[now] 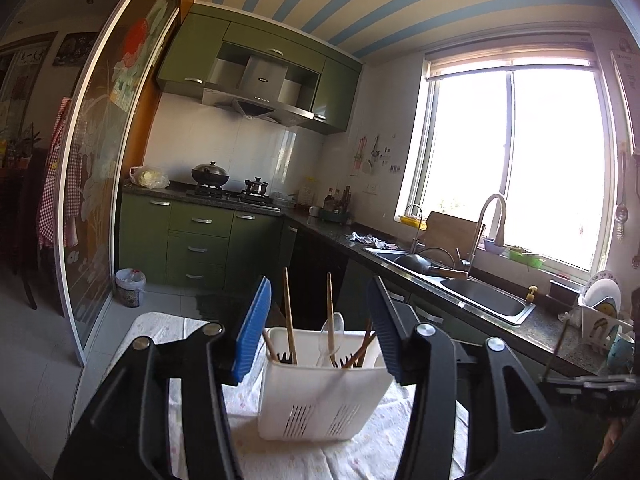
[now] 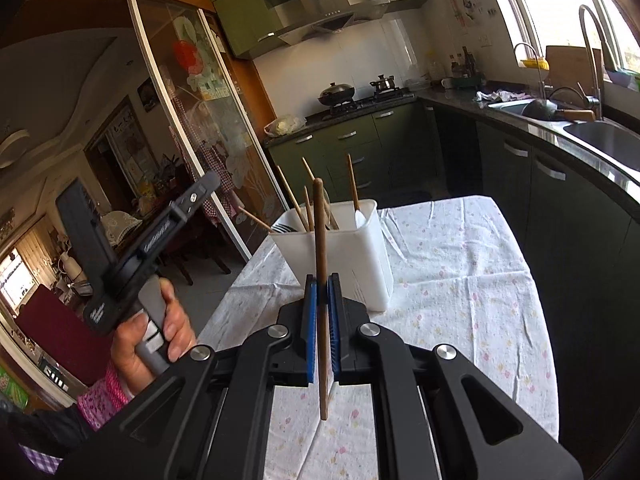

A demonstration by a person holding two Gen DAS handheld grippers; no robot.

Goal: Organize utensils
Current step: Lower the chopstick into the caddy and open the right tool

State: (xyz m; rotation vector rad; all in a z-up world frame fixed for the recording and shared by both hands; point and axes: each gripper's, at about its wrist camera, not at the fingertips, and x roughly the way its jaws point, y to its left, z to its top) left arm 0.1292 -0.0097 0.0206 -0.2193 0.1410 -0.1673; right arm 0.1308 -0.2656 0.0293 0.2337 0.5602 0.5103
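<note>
A white plastic utensil holder (image 1: 320, 392) stands on a cloth-covered table (image 1: 360, 456). It holds several wooden chopsticks (image 1: 289, 316), a clear plastic spoon (image 1: 331, 336) and dark forks. My left gripper (image 1: 320, 316) is open, its blue pads on either side of the holder's top, empty. My right gripper (image 2: 322, 292) is shut on a single wooden chopstick (image 2: 320, 240), held upright just in front of the holder (image 2: 340, 256). The left gripper's body (image 2: 136, 248) shows in the right wrist view, held in a hand.
The table (image 2: 460, 280) has a white floral cloth. A dark counter with a steel sink (image 1: 480, 296) and faucet runs along the right. A dish rack (image 1: 600, 320) stands near. Green cabinets and a stove (image 1: 228, 192) are at the back. A glass sliding door (image 1: 92, 200) is left.
</note>
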